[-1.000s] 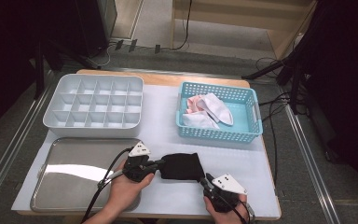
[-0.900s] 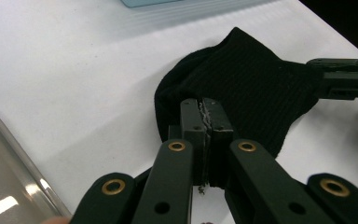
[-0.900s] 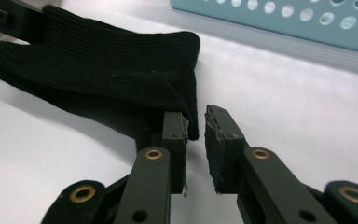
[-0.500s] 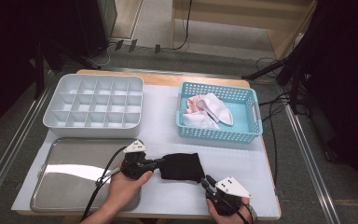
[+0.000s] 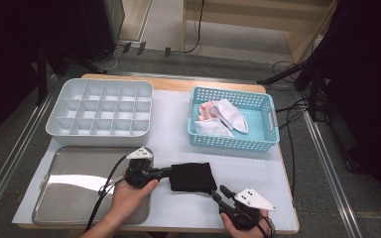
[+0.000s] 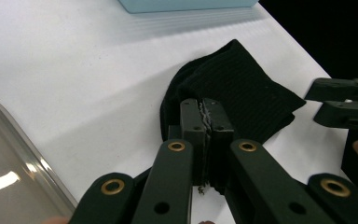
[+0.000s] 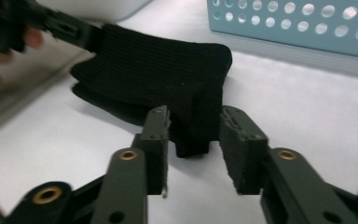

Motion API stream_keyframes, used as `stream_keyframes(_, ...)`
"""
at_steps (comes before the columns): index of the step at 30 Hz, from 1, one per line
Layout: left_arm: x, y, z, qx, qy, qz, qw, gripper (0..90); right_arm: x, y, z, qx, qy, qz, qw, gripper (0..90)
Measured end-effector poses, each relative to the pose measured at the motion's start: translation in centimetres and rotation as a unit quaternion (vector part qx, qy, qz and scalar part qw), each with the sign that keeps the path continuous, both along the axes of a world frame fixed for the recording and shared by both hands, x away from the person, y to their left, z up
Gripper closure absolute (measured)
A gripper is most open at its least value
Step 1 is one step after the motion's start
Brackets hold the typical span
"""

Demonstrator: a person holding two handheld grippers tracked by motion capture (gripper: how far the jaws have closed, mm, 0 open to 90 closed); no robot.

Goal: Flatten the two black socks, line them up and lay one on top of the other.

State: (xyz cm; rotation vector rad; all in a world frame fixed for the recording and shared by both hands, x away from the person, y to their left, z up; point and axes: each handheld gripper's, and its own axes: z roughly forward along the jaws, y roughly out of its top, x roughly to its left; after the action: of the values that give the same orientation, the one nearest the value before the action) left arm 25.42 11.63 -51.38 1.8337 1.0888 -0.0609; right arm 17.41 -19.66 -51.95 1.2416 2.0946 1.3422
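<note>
A folded black sock (image 5: 192,177) lies flat on the white tabletop (image 5: 173,129), in front of the blue basket (image 5: 234,144) and just to the right of the steel tray (image 5: 74,188).

The left tool (image 5: 166,172) comes at the sock from the tray side. Its jaws are pressed together on the sock's left edge, and in the left gripper view (image 6: 206,116) the black ribbed cloth is pinched between the two pads with no gap. The person's left hand (image 5: 129,191) wraps the body of this tool, partly over the tray's right rim, and its cable trails back toward the near edge of the tabletop.

The right tool (image 5: 217,192) sits at the sock's near right corner, held by the right hand (image 5: 243,223) at the tabletop's front edge. Its jaws have just been opening and now stand at a middling width. In the right gripper view (image 7: 193,130) the sock's corner hangs down between the two pads, with bare gaps on either side, so neither pad presses the cloth.

The basket, behind the sock and well apart from it, holds several white and pale pink cloth pieces (image 5: 218,116) heaped toward its left half. To the left of the basket, behind the tray, stands a white divided organizer box (image 5: 101,111) with its compartments bare.
</note>
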Motion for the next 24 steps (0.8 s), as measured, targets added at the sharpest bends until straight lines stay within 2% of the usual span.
stream_keyframes(1,0.0,0.0,0.0,0.001,0.001,0.0,1.0,90.0,0.2,0.4,-0.2,-0.016,-0.002,0.002,0.9999,61.2)
stream_keyframes(3,0.0,-0.1,-0.1,0.003,0.003,-0.003,1.0,89.8,0.4,1.0,-0.4,-0.026,-0.004,0.009,0.9996,62.6)
stream_keyframes(4,0.0,-0.1,-0.1,0.007,0.002,-0.003,1.0,89.7,0.5,1.4,-0.4,-0.019,0.0,0.015,0.9997,65.2)
stream_keyframes(7,-0.1,-0.1,-0.2,0.013,-0.002,0.0,0.9999,89.7,0.5,1.8,0.2,0.027,0.002,0.011,0.9996,73.1)
stream_keyframes(8,0.0,-0.1,-0.2,0.012,-0.002,0.0,0.9999,89.8,0.5,1.7,0.5,0.042,-0.002,0.003,0.9991,76.1)
stream_keyframes(10,0.0,-0.1,-0.2,0.012,-0.001,0.0,0.9999,89.8,0.8,1.7,0.8,0.057,-0.01,-0.023,0.998,80.0)
stream_keyframes(11,0.0,-0.1,-0.3,0.013,-0.002,-0.001,0.9999,89.8,1.2,1.8,0.9,0.054,-0.012,-0.035,0.9978,81.7)
stream_keyframes(13,0.0,-0.2,-0.3,0.016,-0.004,0.0,0.9999,89.7,2.0,2.1,0.6,0.038,-0.001,-0.047,0.9982,84.0)
stream_keyframes(15,-0.1,-0.2,-0.2,0.025,-0.011,0.006,0.9996,89.6,2.3,2.6,0.1,0.016,0.013,-0.04,0.999,84.8)
stream_keyframes(16,-0.1,-0.2,-0.3,0.027,-0.012,0.006,0.9995,89.6,2.3,3.0,-0.2,-0.009,0.021,-0.037,0.9991,84.8)
stream_keyframes(18,-0.1,-0.2,-0.3,0.034,-0.016,0.008,0.9993,89.3,2.4,3.3,-0.7,-0.03,0.034,-0.03,0.9985,82.8)
stream_keyframes(19,-0.1,-0.2,-0.3,0.036,-0.016,0.009,0.9992,88.8,2.3,3.4,-0.9,-0.036,0.033,-0.031,0.9983,81.8)
stream_keyframes(24,-0.6,-0.4,0.0,0.039,-0.019,0.005,0.999,76.1,1.9,2.9,-0.2,-0.013,0.022,-0.035,0.9991,75.9)
